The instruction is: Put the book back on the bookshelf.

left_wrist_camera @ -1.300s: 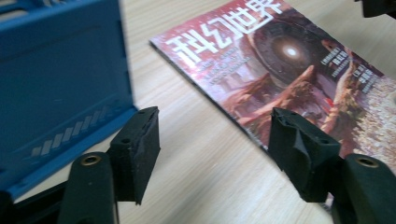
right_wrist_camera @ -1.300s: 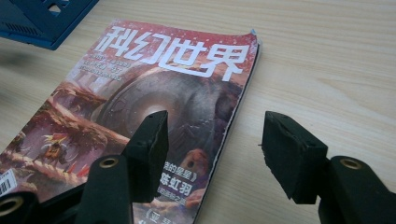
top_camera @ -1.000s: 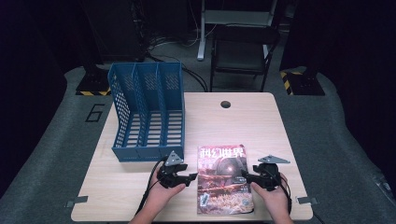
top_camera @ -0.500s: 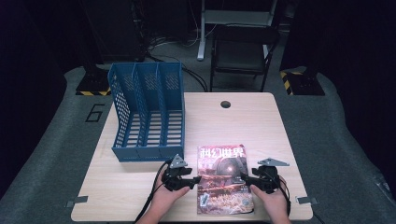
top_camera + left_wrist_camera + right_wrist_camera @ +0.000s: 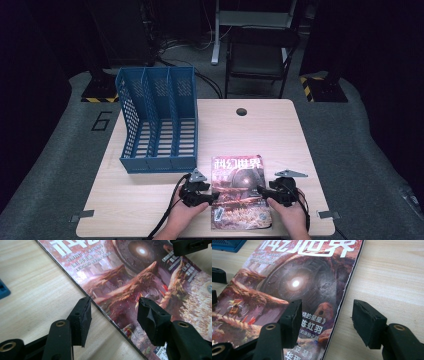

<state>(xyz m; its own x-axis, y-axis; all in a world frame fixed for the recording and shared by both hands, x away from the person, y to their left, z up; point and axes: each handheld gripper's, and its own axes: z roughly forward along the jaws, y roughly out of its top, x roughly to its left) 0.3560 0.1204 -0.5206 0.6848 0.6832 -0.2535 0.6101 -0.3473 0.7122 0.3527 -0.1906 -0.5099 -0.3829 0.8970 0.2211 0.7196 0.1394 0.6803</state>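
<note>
Magazine (image 5: pixel 238 192) is lying flat at the table's (image 5: pixel 260 130) near edge, just right of the blue file rack (image 5: pixel 159 120). Its left edge is being straddled by the left gripper (image 5: pixel 113 308), jaws spread, just been closing slightly, pads not pinching. Its right edge is being straddled by the right gripper (image 5: pixel 327 315), jaws spread wide.

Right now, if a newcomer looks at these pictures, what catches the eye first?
First the colourful magazine, lying flat at the near edge of the wooden table. On either side of it a hand holds black tongs: the left tongs and the right tongs each straddle one long edge of the magazine, jaws apart. Behind it to the left stands a blue file rack with three compartments, which look empty.
</note>
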